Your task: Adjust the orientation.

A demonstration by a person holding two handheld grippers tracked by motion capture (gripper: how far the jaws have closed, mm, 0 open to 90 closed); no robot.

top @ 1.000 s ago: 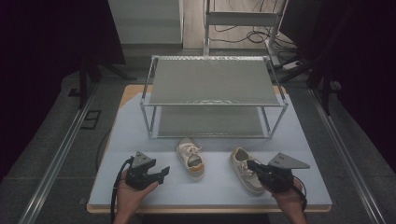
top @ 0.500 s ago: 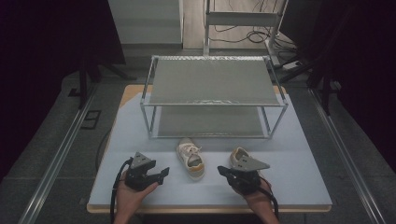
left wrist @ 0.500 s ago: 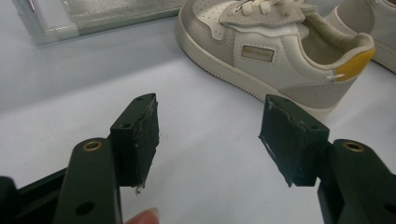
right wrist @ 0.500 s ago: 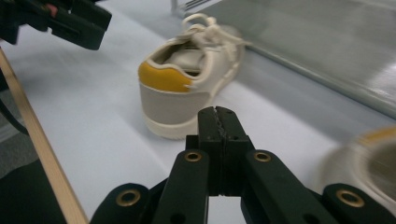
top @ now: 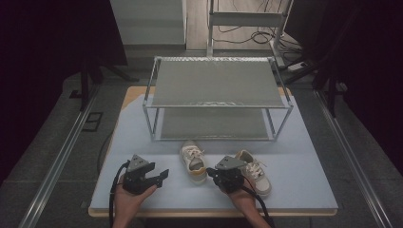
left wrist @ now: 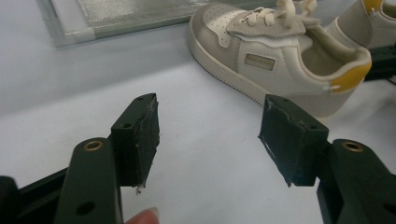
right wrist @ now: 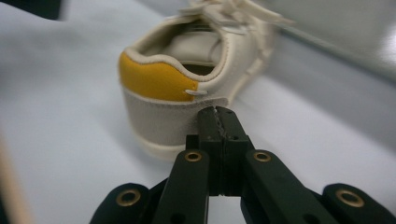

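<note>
I have two small shoes on the table, close to its front edge, in front of the wire rack [top: 216, 97]. My right gripper [top: 215, 175] sits right behind the yellow heel of the left shoe [top: 194, 161], and its jaws are pressed flat together with nothing between them. In the right gripper view the tips [right wrist: 218, 122] look like they touch the heel [right wrist: 159, 77], or are just beside it; I cannot tell which. The shoe's long line runs from that heel away toward the rack, toe pointing at the back edge of the table. So this shoe lies straight ahead of my right gripper, heel first. My left gripper [top: 161, 175] rests toward the front left corner, a little apart from the shoe, with its jaws spread wide and empty; in its view the shoe [left wrist: 280, 56] lies ahead and to the side. The other shoe [top: 256, 173] lies by my right hand, also toe toward the rack. I think my right gripper is nearer for the next move.
</note>
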